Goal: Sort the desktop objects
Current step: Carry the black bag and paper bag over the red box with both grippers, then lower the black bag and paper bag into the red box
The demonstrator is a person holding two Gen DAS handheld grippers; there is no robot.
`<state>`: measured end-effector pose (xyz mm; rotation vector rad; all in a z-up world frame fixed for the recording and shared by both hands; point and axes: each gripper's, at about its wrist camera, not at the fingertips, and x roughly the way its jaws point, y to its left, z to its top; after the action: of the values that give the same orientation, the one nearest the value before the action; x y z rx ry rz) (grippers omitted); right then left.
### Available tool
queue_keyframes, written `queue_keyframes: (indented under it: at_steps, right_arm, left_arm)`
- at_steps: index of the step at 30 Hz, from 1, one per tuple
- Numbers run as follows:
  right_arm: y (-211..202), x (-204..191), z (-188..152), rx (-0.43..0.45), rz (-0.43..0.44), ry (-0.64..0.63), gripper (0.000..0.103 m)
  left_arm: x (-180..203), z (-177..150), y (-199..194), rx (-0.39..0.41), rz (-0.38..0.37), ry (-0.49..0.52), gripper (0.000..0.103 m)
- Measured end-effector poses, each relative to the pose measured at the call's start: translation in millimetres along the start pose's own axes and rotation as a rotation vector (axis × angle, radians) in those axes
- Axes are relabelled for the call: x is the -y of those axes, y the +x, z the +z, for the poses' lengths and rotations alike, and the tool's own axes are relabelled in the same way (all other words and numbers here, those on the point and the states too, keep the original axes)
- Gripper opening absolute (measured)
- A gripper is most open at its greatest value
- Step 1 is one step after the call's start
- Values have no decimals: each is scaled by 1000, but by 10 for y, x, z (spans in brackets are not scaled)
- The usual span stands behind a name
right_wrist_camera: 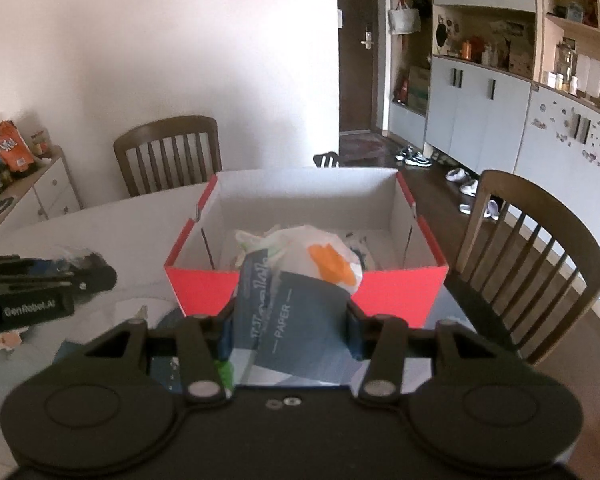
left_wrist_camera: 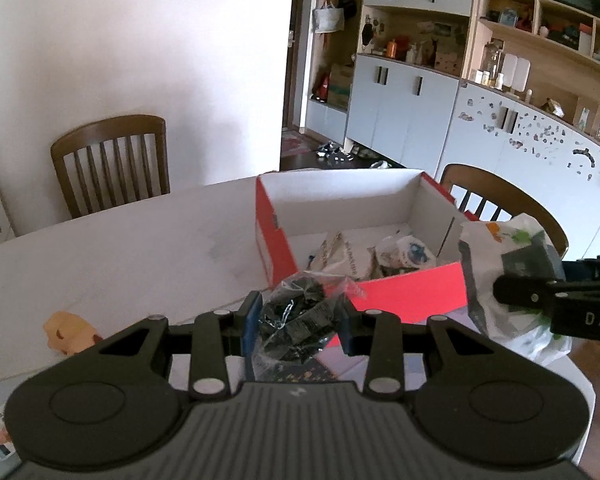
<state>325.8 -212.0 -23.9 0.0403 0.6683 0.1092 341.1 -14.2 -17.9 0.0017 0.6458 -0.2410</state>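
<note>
Two claws loaded: left claw (left_wrist_camera: 298, 320) clamped on clear bag of black bits (left_wrist_camera: 294, 316), right claw (right_wrist_camera: 288, 332) gripping tissue pack (right_wrist_camera: 300, 320), red box (right_wrist_camera: 400, 296) ahead on worktop (left_wrist_camera: 120, 248)

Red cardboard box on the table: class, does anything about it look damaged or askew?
Yes. The red cardboard box has split corners: at its left corner and right corner the side walls splay outward, leaving gaps. Otherwise it sits flat on the white table, holding crumpled packets.
</note>
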Motion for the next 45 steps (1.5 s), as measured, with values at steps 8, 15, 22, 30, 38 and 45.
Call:
queue_keyframes:
  at_steps: [8,15,22,30,38,45]
  right_arm:
    - [47,144,235,2,38,-27,51]
    - [145,293,459,12,70,-39,51]
    - [276,454,587,15,94,-54,51]
    - [505,597,702,-3,117,-60,51]
    - [774,684,776,-32,135,-65,51]
    - [1058,757,810,-75,149,-48,51]
  left_arm:
    - [227,219,80,5,-11,14,37]
    - [455,386,257,4,-17,28,37]
    - [639,508,473,-4,-12,23,37]
    - [751,612,747,-19,1,20,37]
    - [738,660,1074,-62,16,1,37]
    - [700,669,1373,-105,18,0,37]
